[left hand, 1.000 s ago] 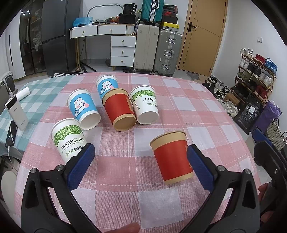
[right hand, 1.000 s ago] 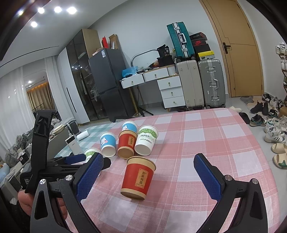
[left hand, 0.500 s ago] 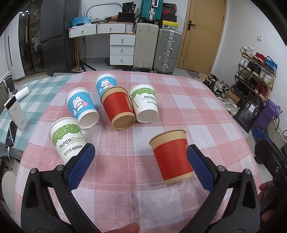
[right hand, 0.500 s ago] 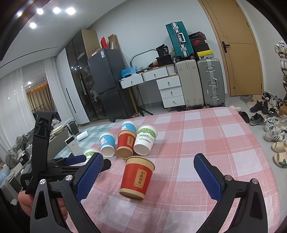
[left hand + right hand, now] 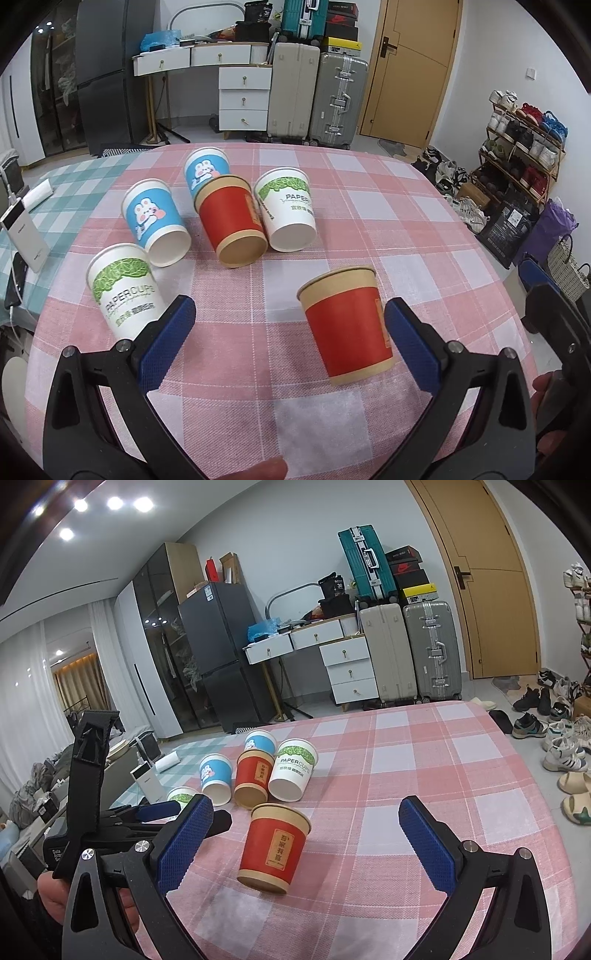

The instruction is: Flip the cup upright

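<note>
Bare pink checked tablecloth (image 5: 424, 775) is seen all around the lone red paper cup (image 5: 272, 849). Farther back, passage is blocked by a close cluster of five blue, red and white paper cups (image 5: 225, 210).

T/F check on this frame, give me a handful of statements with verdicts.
1. Two red cups are on the table. True: the near red cup and the far red cup.
2. The left gripper is clamped on the near red cup. False: the left gripper is wide open and holds nothing.
3. The right gripper is open and empty. True.
4. The near red cup lies on its side. False: it stands on end, wider rim up.
5. The tablecloth is plain blue. False: the tablecloth under the cups is pink and white check.
6. Two cups are blue with a bunny print. True: the left blue cup and the back blue cup.
</note>
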